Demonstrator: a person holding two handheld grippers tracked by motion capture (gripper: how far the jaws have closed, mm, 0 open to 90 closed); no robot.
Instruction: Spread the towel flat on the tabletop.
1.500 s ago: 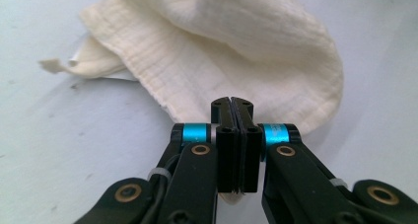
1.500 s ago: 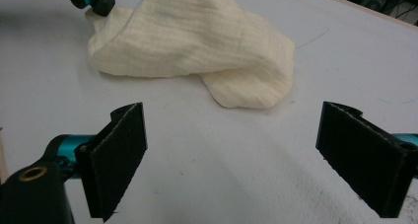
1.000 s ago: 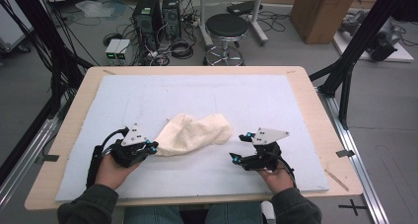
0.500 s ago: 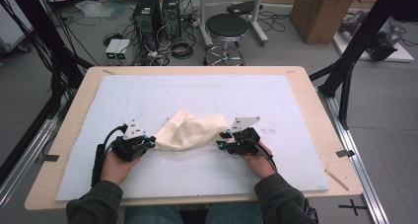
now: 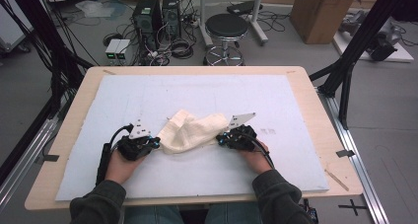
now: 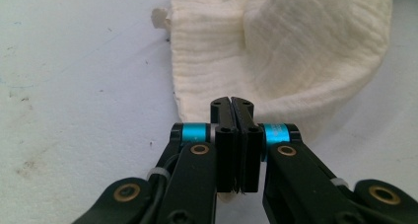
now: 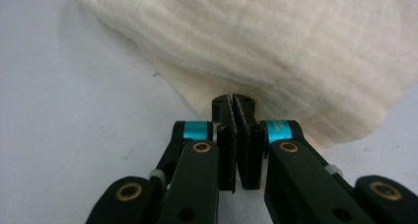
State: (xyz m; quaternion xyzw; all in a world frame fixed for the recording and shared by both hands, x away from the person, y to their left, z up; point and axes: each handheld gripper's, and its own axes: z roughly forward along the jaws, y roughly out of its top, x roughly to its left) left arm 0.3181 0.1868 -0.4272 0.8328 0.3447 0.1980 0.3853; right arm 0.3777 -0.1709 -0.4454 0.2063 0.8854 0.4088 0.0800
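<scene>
The cream cloth (image 5: 190, 130), light, soft and limp near the mat's (image 5: 276, 93) front edge, is best taken by its edges, where the left gripper (image 6: 231, 101) and right gripper (image 7: 234, 98), the latter's jaws having just closed, are clamped on it.

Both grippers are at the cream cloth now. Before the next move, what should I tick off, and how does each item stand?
1. Left gripper shut on the near edge of the cloth: ok, jaws together with fabric at the tips.
2. Right gripper shut on the cloth's edge: ok; its jaws have just been closing, and fabric sits at the tips.
3. How many layers each grip has caught: cannot tell.
4. Grips at opposite ends of the cloth: ok, in the high view.
5. Cloth flat: not ok, it is bunched and folded in the middle.
6. Room on the white mat to spread it: ok, bare mat beyond the cloth.
</scene>
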